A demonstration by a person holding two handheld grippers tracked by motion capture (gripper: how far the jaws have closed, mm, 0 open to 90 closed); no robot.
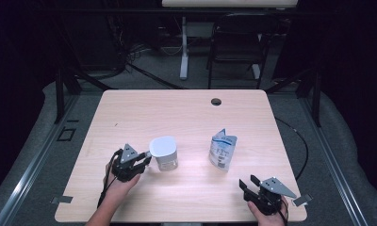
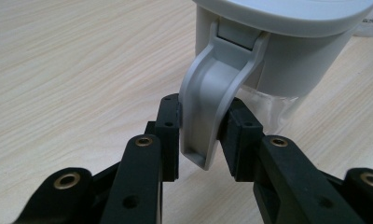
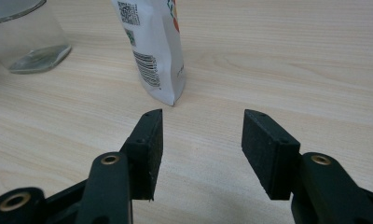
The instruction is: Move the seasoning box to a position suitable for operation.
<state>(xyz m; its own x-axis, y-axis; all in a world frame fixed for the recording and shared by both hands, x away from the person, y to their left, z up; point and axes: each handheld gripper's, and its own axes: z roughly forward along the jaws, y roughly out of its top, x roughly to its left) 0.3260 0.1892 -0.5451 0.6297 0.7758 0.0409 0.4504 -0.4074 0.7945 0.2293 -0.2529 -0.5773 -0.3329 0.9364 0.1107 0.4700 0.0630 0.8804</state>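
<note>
High view. A light wooden table (image 1: pixel 130 113) was recorded with two items near its middle: a clear glass jar (image 1: pixel 164 154) with a white lid, and, well apart to its right, a standing white and blue pouch (image 1: pixel 222 149). The left gripper (image 1: pixel 146 157) was placed at the jar's left side, at the level of the lid clasp. The right gripper (image 1: pixel 249 182) was held low near the table's front right corner, apart from the pouch.

Left gripper view. The grey lid clasp (image 2: pixel 208 109) was clamped between the two black pads, with the white lid (image 2: pixel 287 14) above and the jar's glass body behind it. Only the narrow lower part of the clasp was caught. Risk judged: if the clasp were pulled sideways rather than upward, the light jar could be dragged or tipped, since nothing was bracing it; the smooth plastic could also be lost from the pads.

Right gripper view. The jaws were spread wide with nothing between them. The pouch (image 3: pixel 154 51) stood ahead, the jar's glass base (image 3: pixel 28 37) further left. Risk judged: the slim, upright pouch could be toppled by any reach towards the jar.
</note>
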